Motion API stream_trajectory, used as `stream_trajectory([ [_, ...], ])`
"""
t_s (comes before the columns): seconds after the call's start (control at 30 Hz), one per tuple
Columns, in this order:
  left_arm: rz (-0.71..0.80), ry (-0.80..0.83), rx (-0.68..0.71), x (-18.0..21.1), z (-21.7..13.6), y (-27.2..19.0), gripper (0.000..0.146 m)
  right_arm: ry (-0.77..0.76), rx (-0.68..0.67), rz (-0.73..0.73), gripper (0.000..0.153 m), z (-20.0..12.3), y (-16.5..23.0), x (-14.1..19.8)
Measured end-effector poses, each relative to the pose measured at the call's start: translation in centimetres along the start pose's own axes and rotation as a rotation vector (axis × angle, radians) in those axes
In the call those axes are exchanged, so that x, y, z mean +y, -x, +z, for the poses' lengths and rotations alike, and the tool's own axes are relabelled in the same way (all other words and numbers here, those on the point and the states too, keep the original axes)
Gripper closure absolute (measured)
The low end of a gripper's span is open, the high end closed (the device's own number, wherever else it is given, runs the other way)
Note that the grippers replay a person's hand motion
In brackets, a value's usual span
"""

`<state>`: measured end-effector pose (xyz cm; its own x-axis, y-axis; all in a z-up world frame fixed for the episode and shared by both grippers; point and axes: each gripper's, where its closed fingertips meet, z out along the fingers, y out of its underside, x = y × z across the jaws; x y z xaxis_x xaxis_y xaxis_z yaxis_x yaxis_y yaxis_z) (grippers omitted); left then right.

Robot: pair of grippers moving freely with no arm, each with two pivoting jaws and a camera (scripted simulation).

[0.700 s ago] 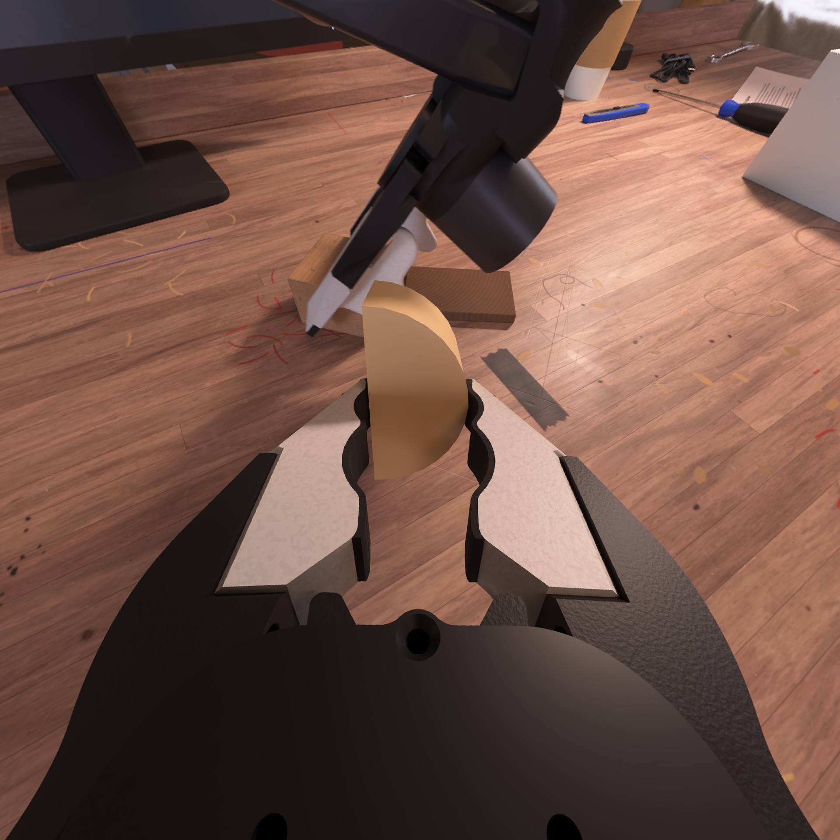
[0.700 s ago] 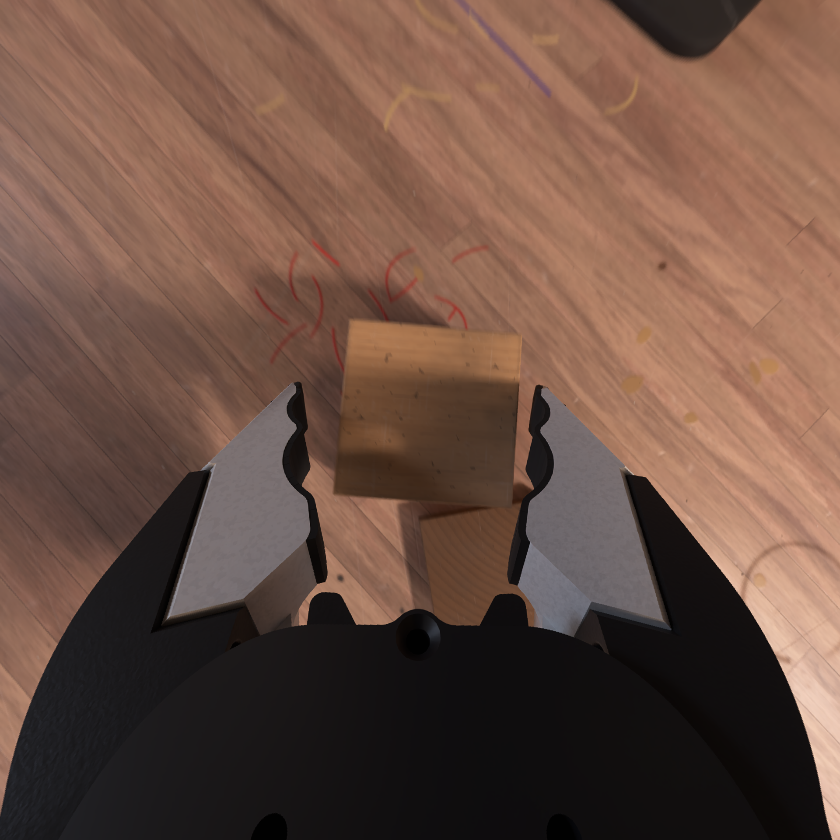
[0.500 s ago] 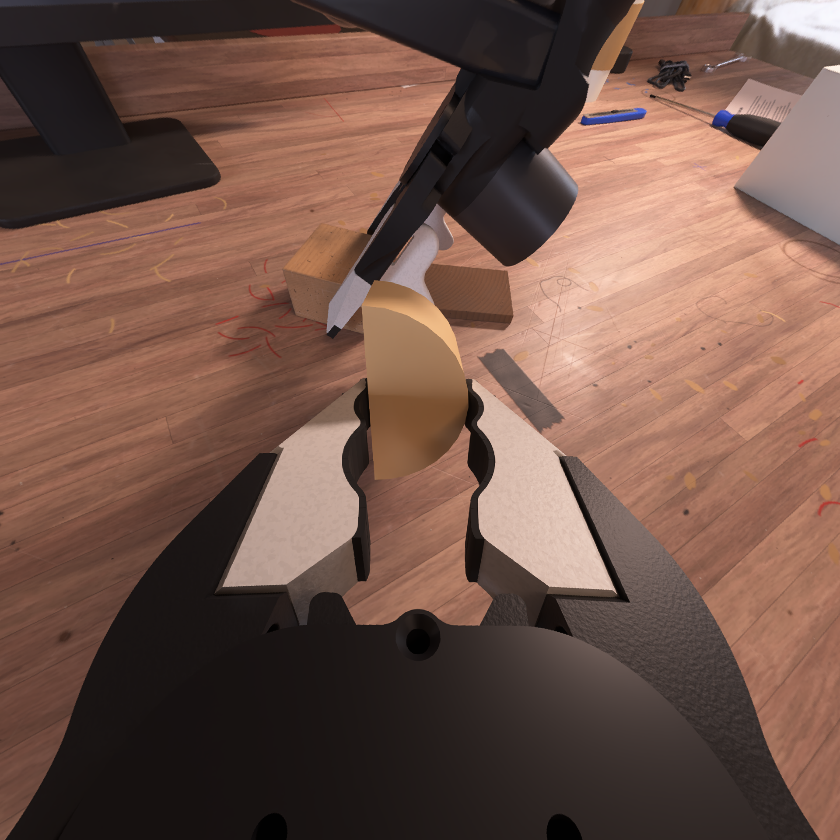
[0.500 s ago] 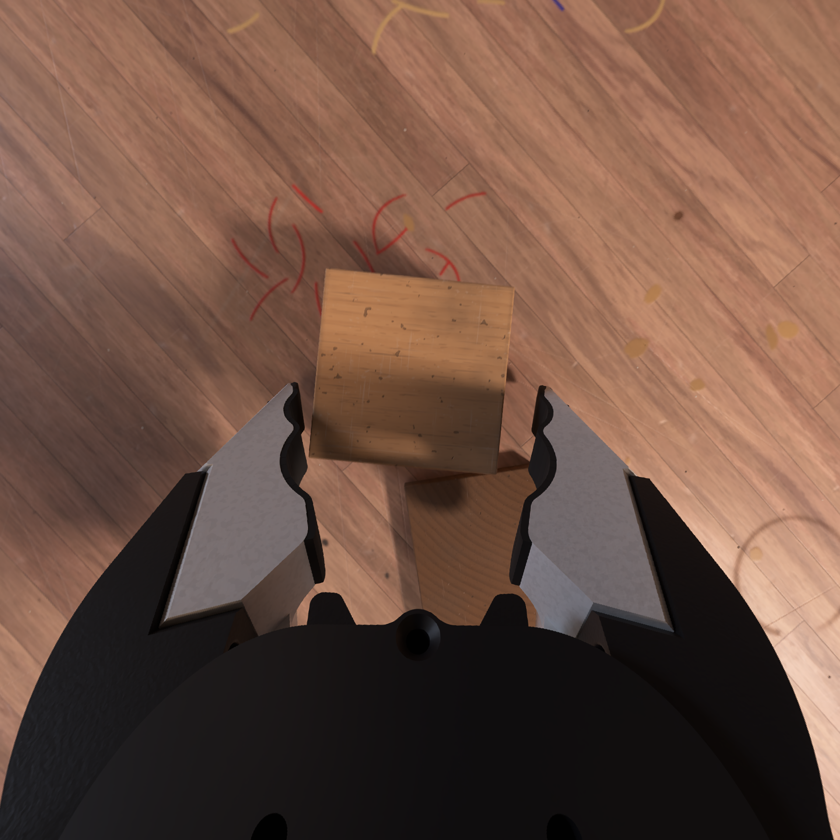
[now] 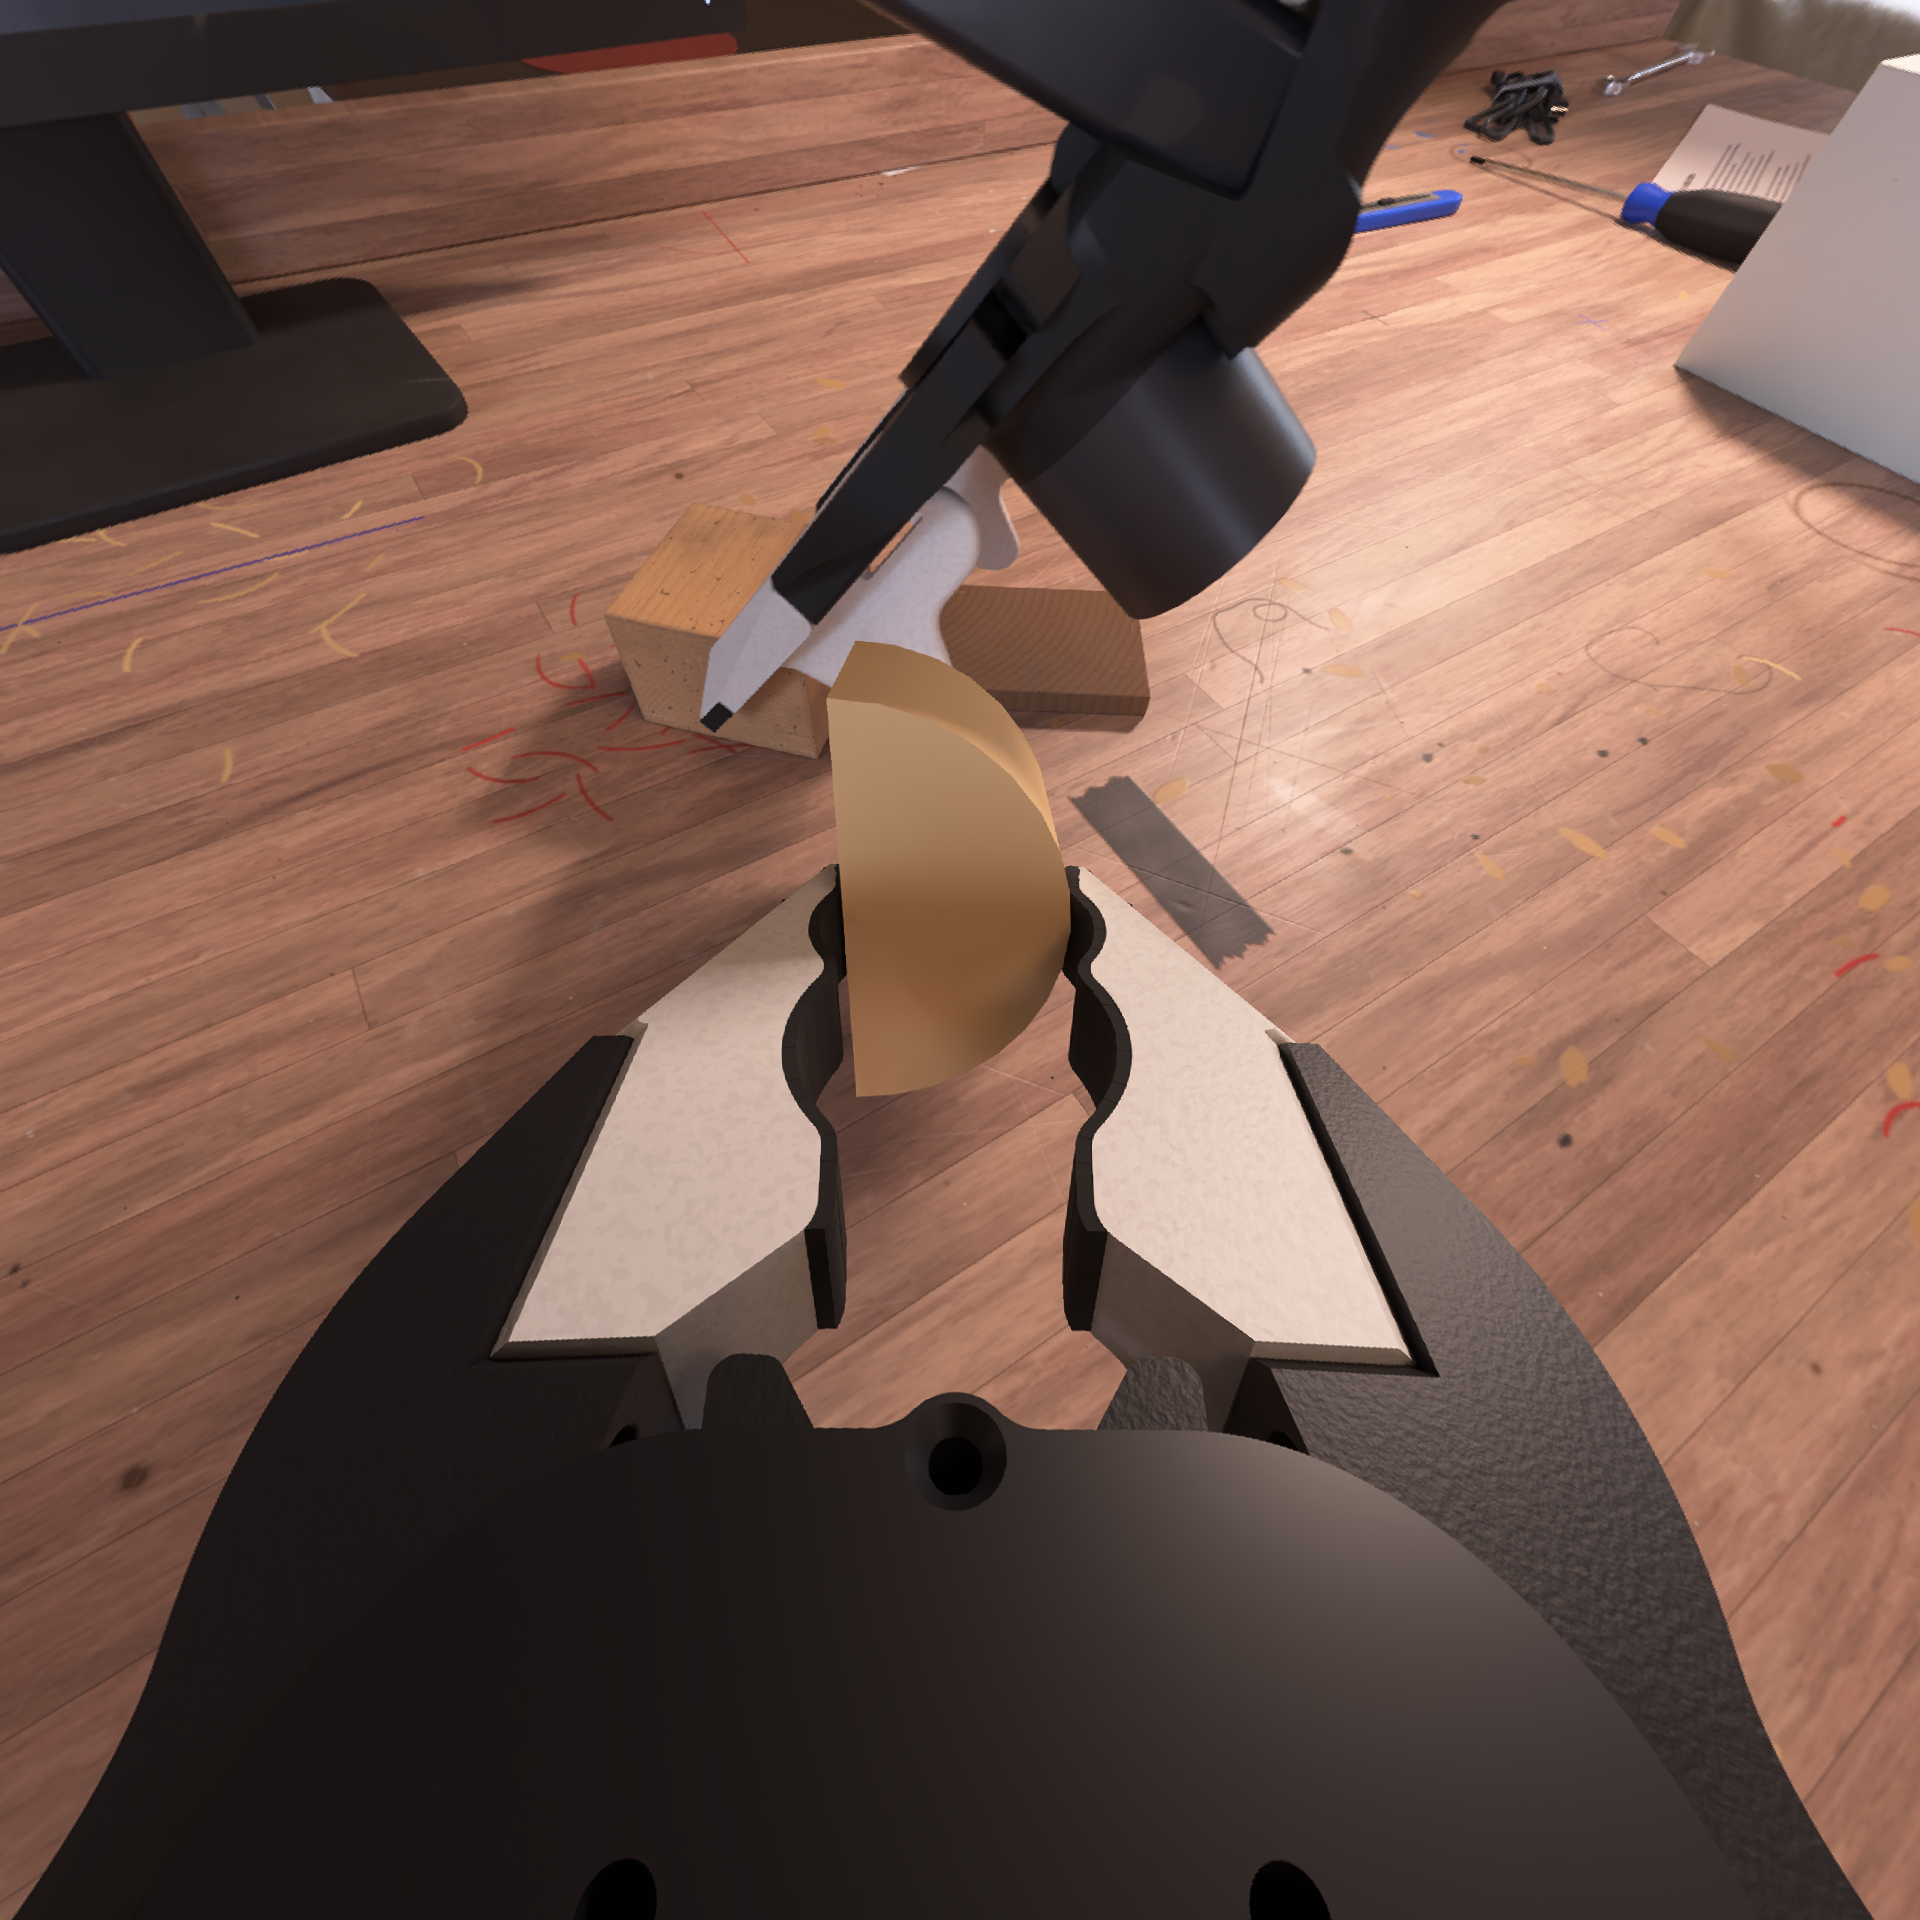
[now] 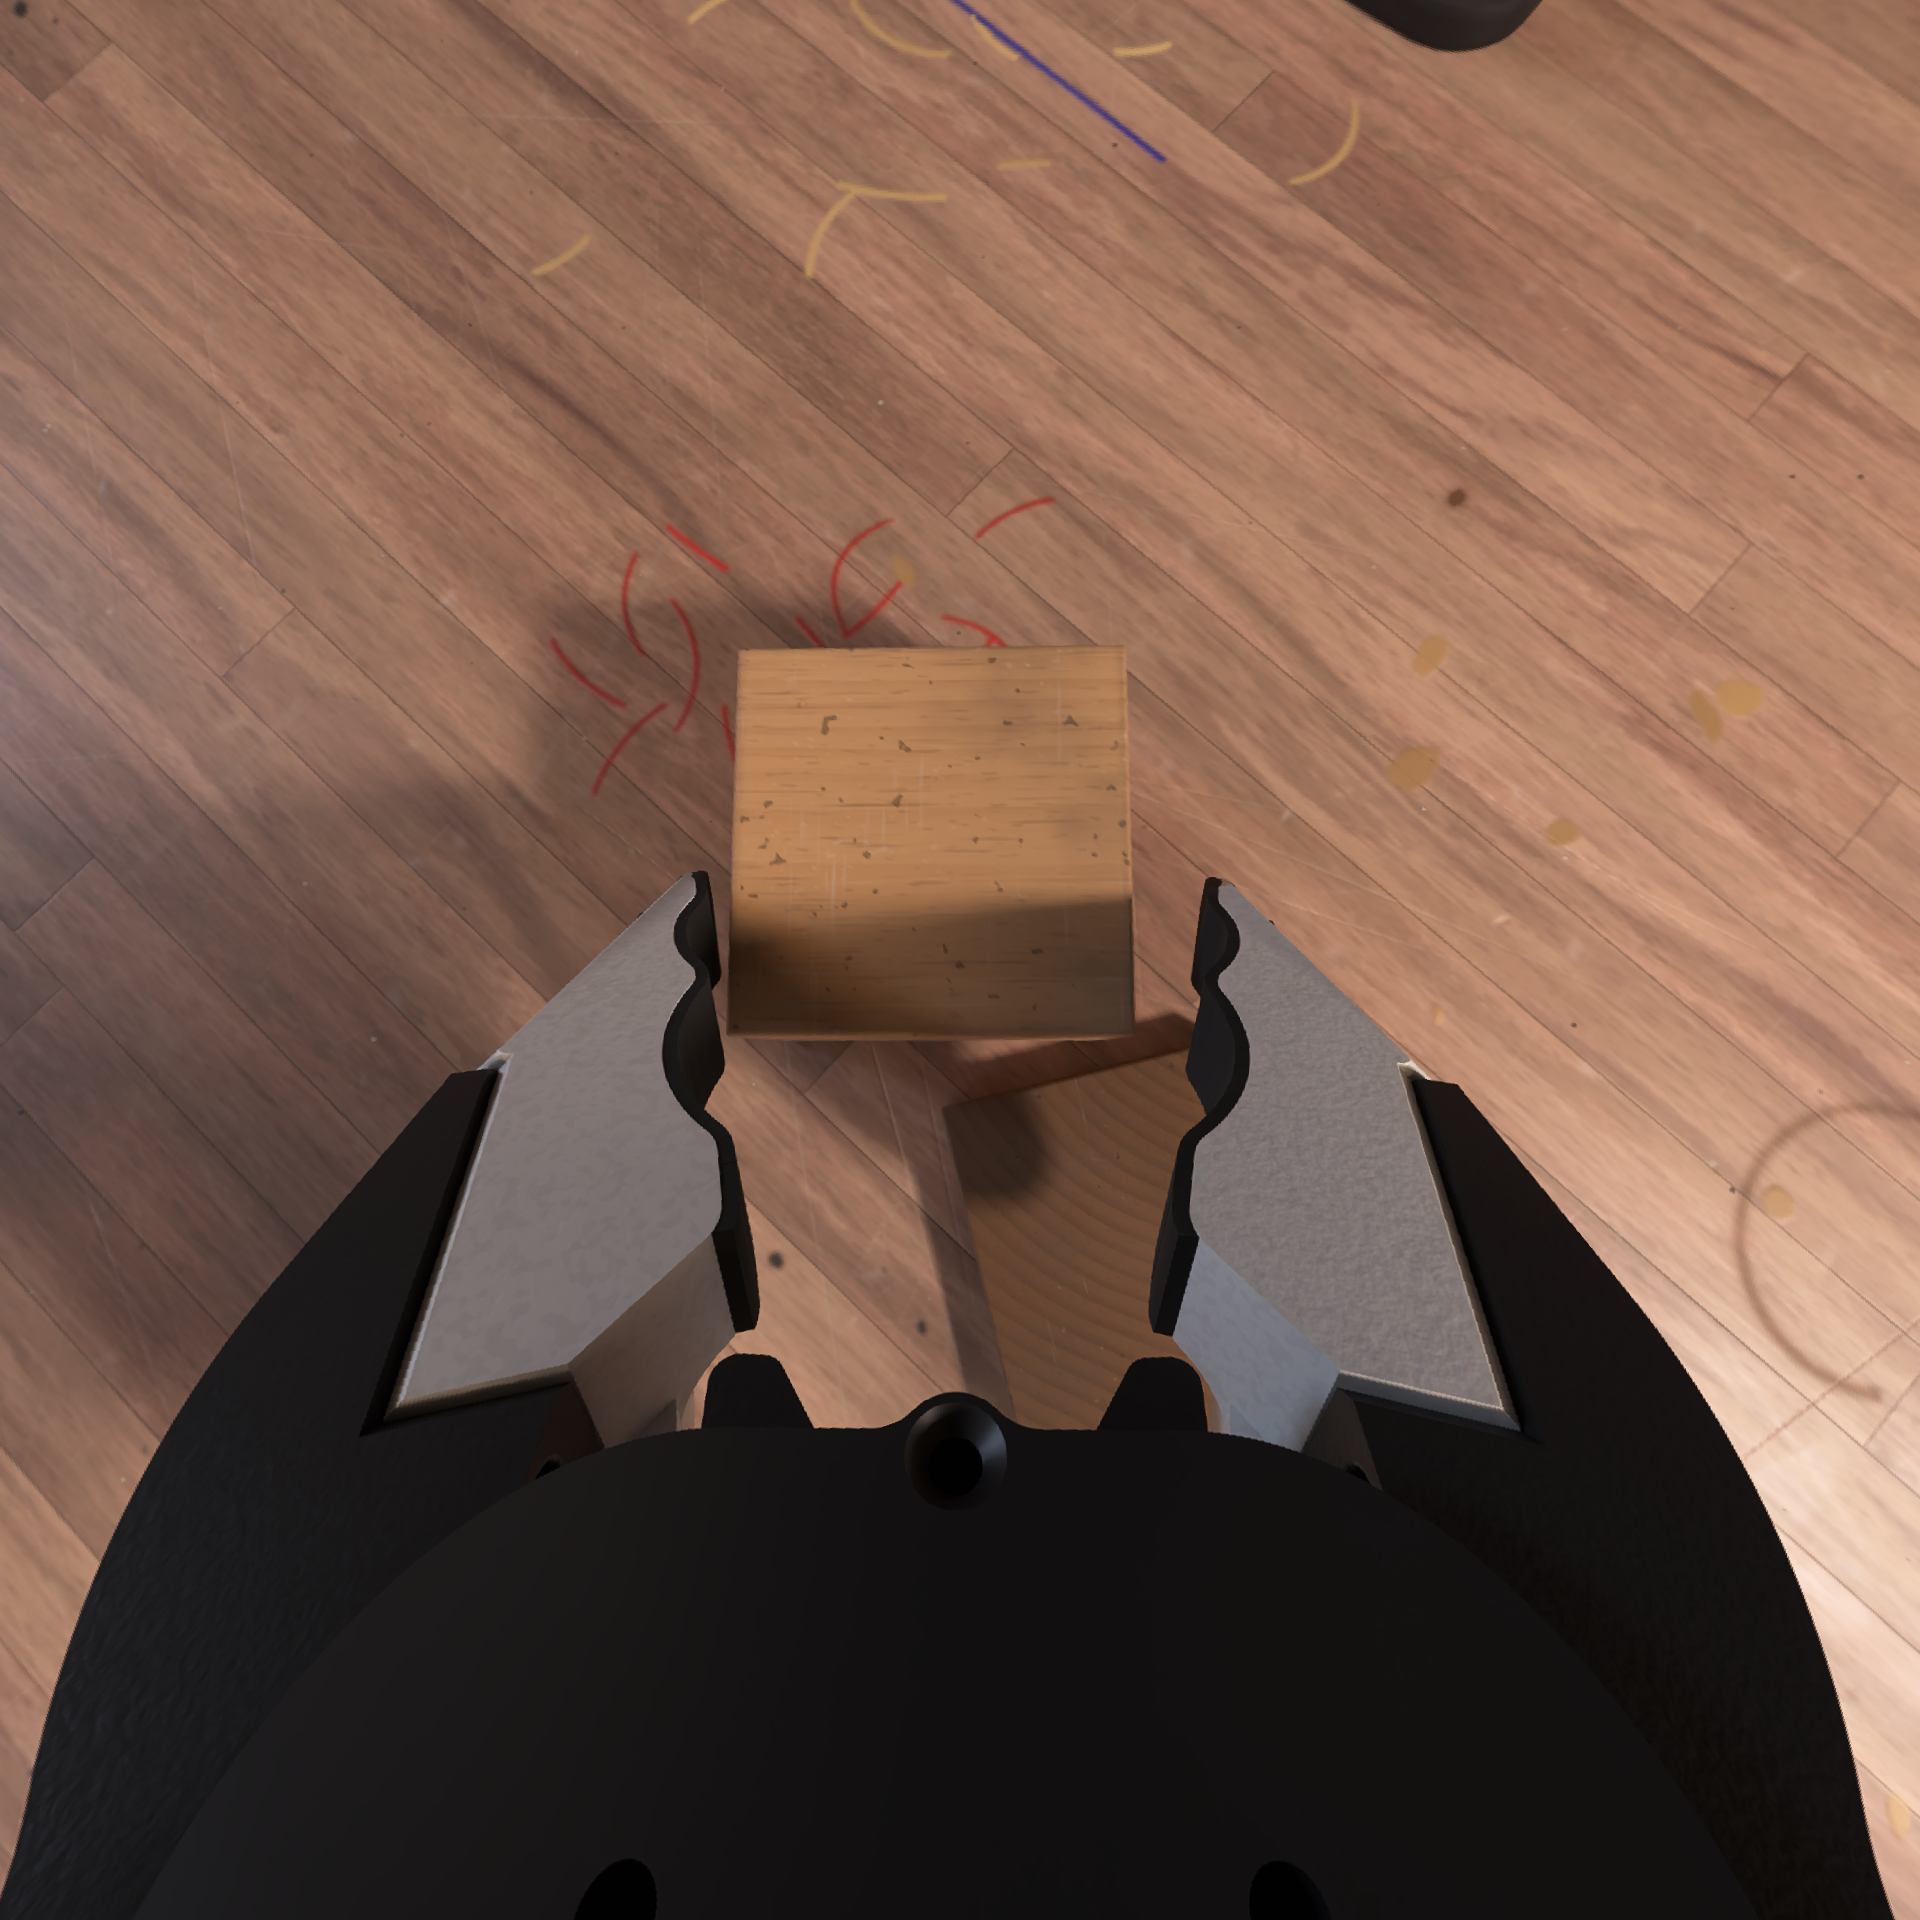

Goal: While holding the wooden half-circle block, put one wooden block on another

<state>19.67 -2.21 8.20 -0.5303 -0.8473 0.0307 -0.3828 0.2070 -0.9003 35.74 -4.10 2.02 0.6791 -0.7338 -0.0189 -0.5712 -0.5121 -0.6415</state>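
My left gripper is shut on the wooden half-circle block and holds it upright above the wooden floor. Beyond it a light wooden cube lies next to a darker flat wooden block. My right gripper reaches down over the cube from the upper right. In the right wrist view the right gripper is open, and its fingertips straddle the near end of the cube. The flat block lies on the floor below and between the fingers.
A black stand base sits at the far left. A white box, a blue-handled screwdriver and a blue knife are at the far right. A strip of grey tape lies on the floor.
The right gripper has shifted and turned, so the cube now sits square between its fingertips. Its jaws have narrowed slightly. The left gripper still holds the half-circle block.
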Motion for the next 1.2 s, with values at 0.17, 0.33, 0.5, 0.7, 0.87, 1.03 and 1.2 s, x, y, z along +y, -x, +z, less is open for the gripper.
stream_trajectory([
  [0.17, -0.001, 0.004, 0.017, 0.1, 0.0, -0.4, 0.106, 0.059, 0.006, -0.015, 0.067, 0.7, 0.4, 0.2],
  [0.33, -0.01, 0.01, 0.038, 0.2, 0.1, -0.8, 0.106, 0.11, -0.009, -0.051, 0.073, 0.8, 0.4, 0.5],
  [0.5, -0.013, 0.014, 0.036, 0.4, 0.2, -0.6, 0.106, 0.073, -0.046, -0.084, 0.073, -0.1, 0.2, 0.2],
  [0.7, -0.032, 0.024, 0.029, 0.7, 0.4, -0.1, 0.106, 0.034, -0.068, -0.13, 0.073, -2.6, -0.4, 0.3],
  [0.87, -0.026, 0.032, 0.018, 0.8, 0.7, 0.1, 0.106, 0.056, -0.111, -0.112, 0.073, -4.3, -2.2, 2.7],
  [1.03, -0.015, 0.041, 0.019, 0.8, 1.1, -0.3, 0.106, 0.096, -0.172, -0.142, 0.073, -5.3, -3.1, 5.0],
  [1.2, 0.007, 0.053, 0.023, 1.0, 1.5, -1.0, 0.106, 0.086, -0.183, -0.178, 0.074, -5.4, -3.4, 5.9],
])
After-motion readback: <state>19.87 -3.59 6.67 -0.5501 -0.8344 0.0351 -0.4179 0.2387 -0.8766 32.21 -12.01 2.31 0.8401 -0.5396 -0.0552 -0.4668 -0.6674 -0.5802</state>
